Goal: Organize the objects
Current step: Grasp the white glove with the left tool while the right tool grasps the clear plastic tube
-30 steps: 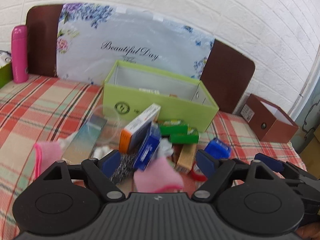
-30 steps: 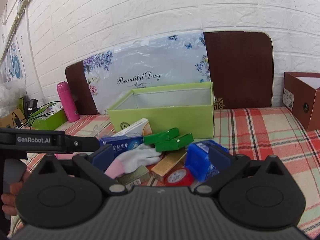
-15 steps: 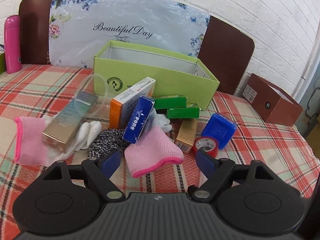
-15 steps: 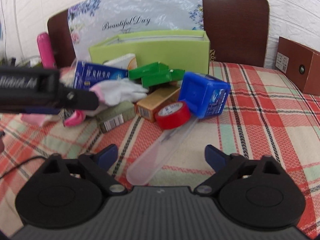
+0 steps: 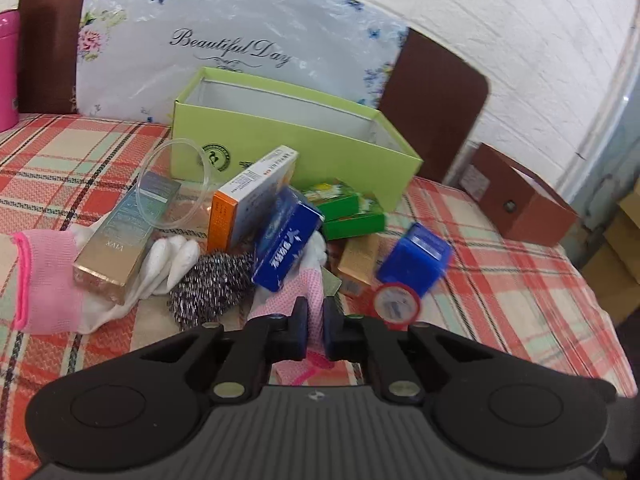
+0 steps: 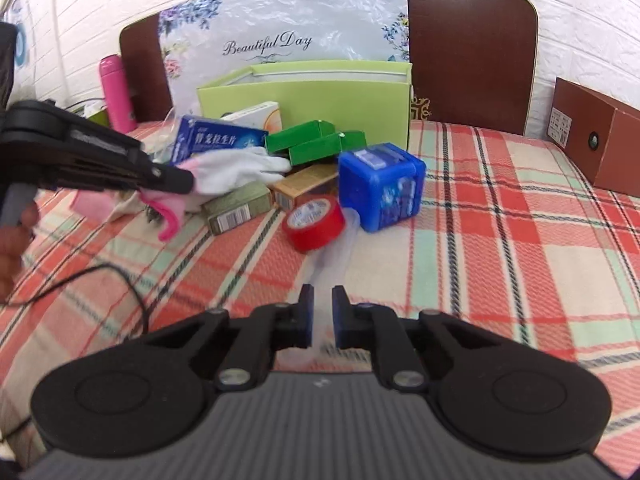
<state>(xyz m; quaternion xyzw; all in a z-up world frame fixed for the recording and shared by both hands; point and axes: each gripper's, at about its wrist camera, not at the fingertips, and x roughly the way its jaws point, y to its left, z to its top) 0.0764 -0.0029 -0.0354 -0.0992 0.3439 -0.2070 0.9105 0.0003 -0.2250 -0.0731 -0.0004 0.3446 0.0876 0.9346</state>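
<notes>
One lime-green box (image 5: 304,152), lid off, stood at the back of the plaid tablecloth (image 6: 500,248); one brown box (image 6: 596,140) sat well apart at the right edge, one pink bottle (image 6: 116,94) at the far left. Clutter lay in front of the green box: two green cartons (image 6: 316,146) stacked, two blue-printed cartons counting the blue cube box (image 6: 380,186), one orange-and-white carton (image 5: 250,196), one gold carton (image 5: 128,236), one steel scourer (image 5: 212,288), one red tape roll (image 6: 314,222), one clear ring (image 5: 176,184). Two pink-cuffed gloves: one under the gold carton, one pink glove (image 5: 298,300) clamped by its cuff in the left gripper (image 5: 315,334). Right gripper (image 6: 322,316) was pinched on one clear plastic strip (image 6: 334,256) running toward the tape. Near-right cloth lay open; the left side held a black cable (image 6: 120,276).
</notes>
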